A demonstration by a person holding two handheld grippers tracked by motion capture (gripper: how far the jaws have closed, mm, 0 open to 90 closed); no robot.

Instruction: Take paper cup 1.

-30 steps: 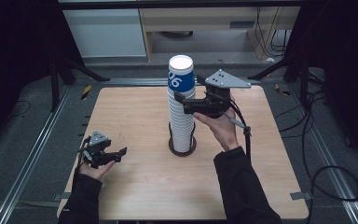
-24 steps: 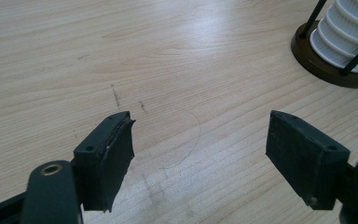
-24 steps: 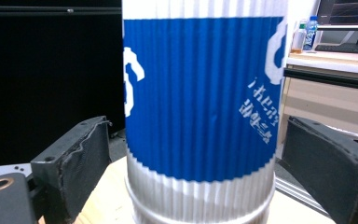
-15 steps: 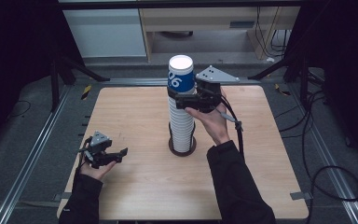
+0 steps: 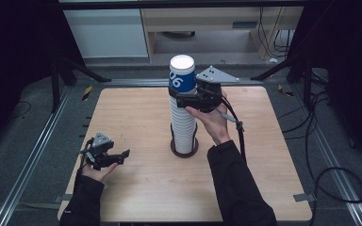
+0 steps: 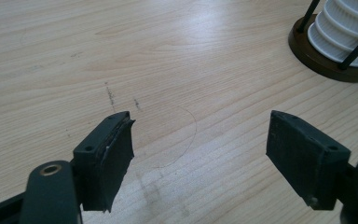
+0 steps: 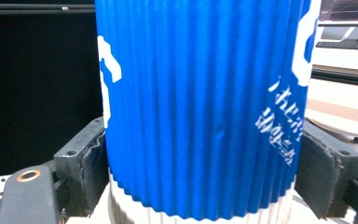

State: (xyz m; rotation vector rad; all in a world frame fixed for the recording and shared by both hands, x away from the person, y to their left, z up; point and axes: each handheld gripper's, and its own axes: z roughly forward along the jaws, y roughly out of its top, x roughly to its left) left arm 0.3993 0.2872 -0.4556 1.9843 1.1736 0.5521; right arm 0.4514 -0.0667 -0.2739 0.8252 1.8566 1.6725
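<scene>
A tall stack of cups (image 5: 183,122) stands upright near the middle of the wooden table (image 5: 136,117), its foot set in a dark round holder (image 5: 184,149) with thin black rods. The top cup (image 5: 182,75) wears a ribbed blue sleeve with white print and shows a white top in the high view.

The right gripper (image 5: 181,99) reaches in from the right at the upper part of the stack, level with the lower edge of the blue sleeve. Its jaws have just been closing and now sit against the cup on both sides — in the right gripper view the blue cup (image 7: 200,107) fills the space between the two pads (image 7: 93,163), with white ribbed cups showing just beneath it. A grey three-cornered plate and a trailing cable ride on this gripper.

The left gripper (image 5: 118,157) rests low over the near left part of the table, well apart from the stack. Its jaws stand apart with nothing between them — only bare wood shows past them in the left gripper view (image 6: 198,154), where the holder (image 6: 328,53) sits at the far right.
</scene>
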